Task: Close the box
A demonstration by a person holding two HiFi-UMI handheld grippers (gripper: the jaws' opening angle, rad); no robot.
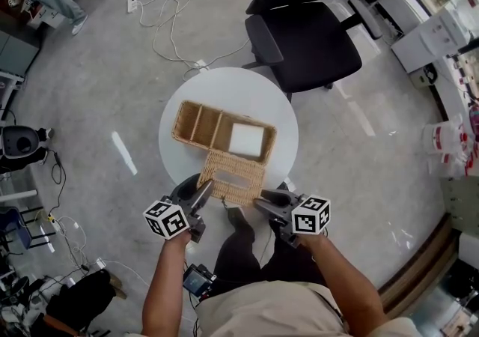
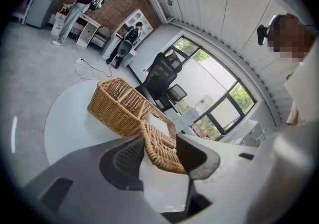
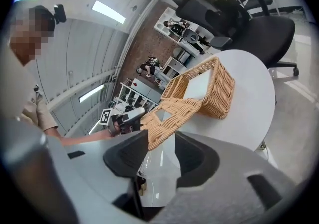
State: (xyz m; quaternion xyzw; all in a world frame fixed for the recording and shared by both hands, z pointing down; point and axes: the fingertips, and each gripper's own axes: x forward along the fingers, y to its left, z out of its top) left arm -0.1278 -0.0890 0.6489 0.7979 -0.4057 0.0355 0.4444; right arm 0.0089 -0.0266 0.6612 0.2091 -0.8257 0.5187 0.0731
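Observation:
A long wicker box [image 1: 196,127] stands open on the round white table [image 1: 247,88], with a white block [image 1: 245,139] in its right compartment. Its wicker lid [image 1: 233,178], with a rectangular opening, hangs off the box's near rim towards me. My left gripper [image 1: 203,192] is at the lid's near left corner and my right gripper [image 1: 262,199] at its near right corner. In the left gripper view the lid [image 2: 160,156] reaches in between the wide jaws [image 2: 162,141]. In the right gripper view the lid's corner [image 3: 172,113] lies between wide jaws [image 3: 160,136], with a gap beside it.
A black office chair [image 1: 307,28] stands just beyond the table. Cables [image 1: 168,21] trail over the grey floor at the far left. People stand by shelves [image 2: 79,4] at the room's far side. My legs are close under the table's near edge.

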